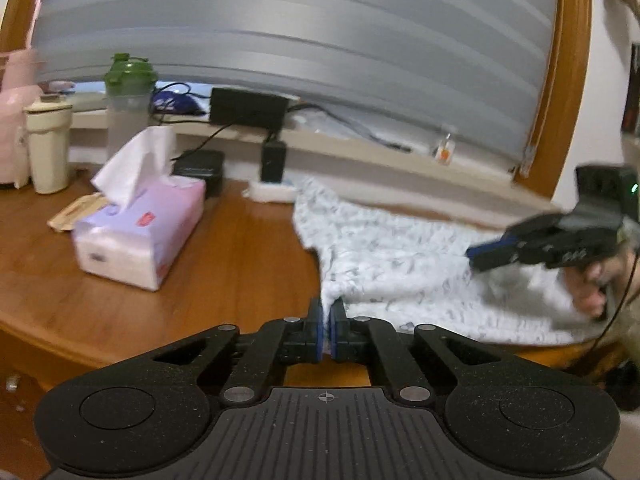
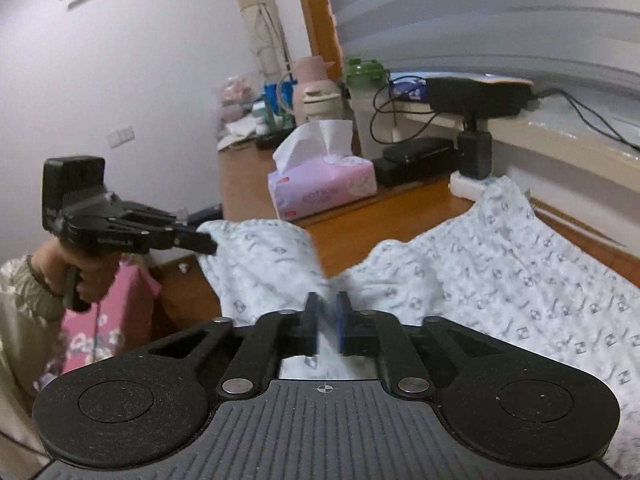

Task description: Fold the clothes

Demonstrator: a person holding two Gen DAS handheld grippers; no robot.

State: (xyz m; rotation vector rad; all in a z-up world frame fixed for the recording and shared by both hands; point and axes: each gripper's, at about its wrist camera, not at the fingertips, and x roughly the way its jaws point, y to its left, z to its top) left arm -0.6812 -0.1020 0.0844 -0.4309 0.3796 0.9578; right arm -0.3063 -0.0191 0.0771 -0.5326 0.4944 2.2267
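Garment (image 1: 400, 256), white with grey print, spread on wooden surface (image 1: 240, 264); left gripper (image 1: 327, 312) and right gripper (image 2: 328, 312) fingers each clenched on its fabric; tissue box (image 1: 140, 232) nearby

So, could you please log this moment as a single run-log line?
stage: mid-fold | left gripper: shut on garment edge | right gripper: shut on garment | garment: partly lifted off table | nearby: tissue box
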